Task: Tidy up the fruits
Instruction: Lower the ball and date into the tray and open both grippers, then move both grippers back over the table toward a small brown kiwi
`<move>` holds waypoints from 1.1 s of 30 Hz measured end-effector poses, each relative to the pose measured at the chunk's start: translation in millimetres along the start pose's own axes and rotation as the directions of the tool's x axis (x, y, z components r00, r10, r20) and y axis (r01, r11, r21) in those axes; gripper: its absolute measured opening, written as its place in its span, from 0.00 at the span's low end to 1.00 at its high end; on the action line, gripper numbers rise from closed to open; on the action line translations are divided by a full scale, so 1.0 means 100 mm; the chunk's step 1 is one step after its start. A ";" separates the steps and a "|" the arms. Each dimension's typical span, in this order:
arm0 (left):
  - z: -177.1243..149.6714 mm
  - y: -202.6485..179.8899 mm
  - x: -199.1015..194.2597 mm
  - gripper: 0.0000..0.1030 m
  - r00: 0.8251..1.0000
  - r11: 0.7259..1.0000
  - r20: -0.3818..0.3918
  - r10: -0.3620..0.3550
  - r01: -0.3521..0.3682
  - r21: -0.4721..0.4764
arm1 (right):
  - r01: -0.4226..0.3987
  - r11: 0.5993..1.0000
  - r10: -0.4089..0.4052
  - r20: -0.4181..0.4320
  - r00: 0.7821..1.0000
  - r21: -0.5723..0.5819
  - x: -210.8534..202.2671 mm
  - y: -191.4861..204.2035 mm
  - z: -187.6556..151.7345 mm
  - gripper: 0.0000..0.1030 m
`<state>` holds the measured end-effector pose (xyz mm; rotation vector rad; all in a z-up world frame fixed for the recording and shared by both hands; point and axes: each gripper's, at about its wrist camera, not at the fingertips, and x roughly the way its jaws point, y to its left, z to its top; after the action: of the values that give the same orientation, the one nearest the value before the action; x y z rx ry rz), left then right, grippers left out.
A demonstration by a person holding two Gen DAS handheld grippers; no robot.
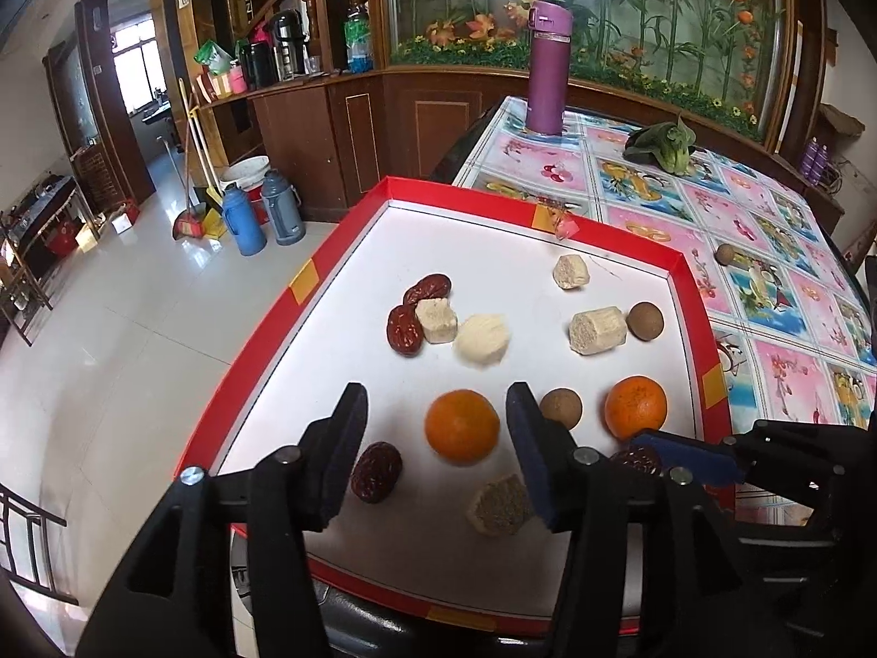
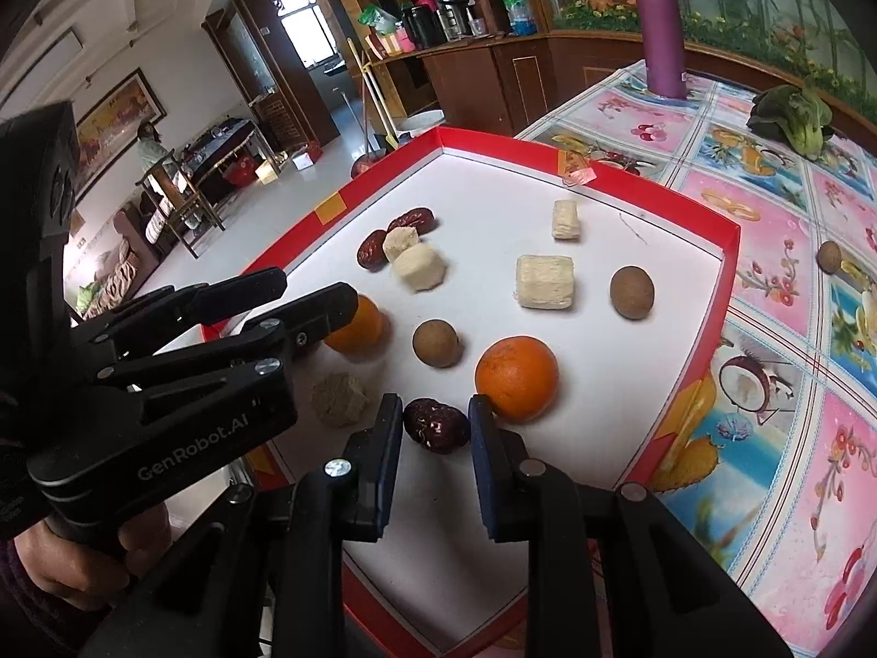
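Left tool (image 1: pixel 436 422): fingers spread wide, hanging low over the near part of the tray with an orange between them; nothing is pinched. In the right wrist view its black body (image 2: pixel 219 351) reaches in from the left, held by a hand (image 2: pixel 82 565).
Right tool (image 2: pixel 433 422): fingers spread either side of a dark red date (image 2: pixel 437 423); small gaps show on both sides, so it is not pinching it. Its blue-padded tip shows at the lower right of the left wrist view (image 1: pixel 685 458).
Tray (image 1: pixel 351 230): red rim, white floor, resting on the bench (image 1: pixel 778 329), which wears a flowered cloth.
Oranges: one between the left tool's fingers (image 1: pixel 462 426), a second to its right (image 1: pixel 636 407), near the tray's right wall.
Dates: one just beside the left tool's left finger (image 1: pixel 376 471); two more at the far left (image 1: pixel 404 330), (image 1: pixel 428 287), touching a pale chunk.
Brown round fruits: one between the two oranges (image 1: pixel 560 408), one further back beside a pale chunk (image 1: pixel 645 320), one outside the tray on the cloth (image 1: pixel 725 255).
Pale chunks: five in the tray (image 1: pixel 436 320), (image 1: pixel 482 340), (image 1: pixel 596 330), (image 1: pixel 571 272), (image 1: pixel 499 504); the last lies nearest, by the left tool's right finger.
Purple flask (image 1: pixel 548 68): upright at the far end of the bench.
Leafy green (image 1: pixel 663 148): lying on the cloth, right of the flask.
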<state>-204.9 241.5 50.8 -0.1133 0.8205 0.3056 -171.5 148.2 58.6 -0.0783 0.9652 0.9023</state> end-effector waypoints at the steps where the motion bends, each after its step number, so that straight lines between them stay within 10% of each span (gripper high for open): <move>1: 0.00 0.00 -0.01 0.61 1.000 1.000 0.002 0.006 -0.005 -0.002 | -0.008 1.000 0.008 0.006 1.000 0.009 -0.02 -0.02 0.00 0.25; 33: 0.16 -0.75 -0.15 0.87 1.000 0.996 0.000 0.008 -0.008 0.093 | 0.078 0.969 -0.127 0.200 0.972 0.234 -0.93 -1.18 -0.06 0.42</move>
<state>-179.8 170.3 71.2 -0.0227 0.8348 0.2740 -116.7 11.4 86.6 0.1576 0.8481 0.6850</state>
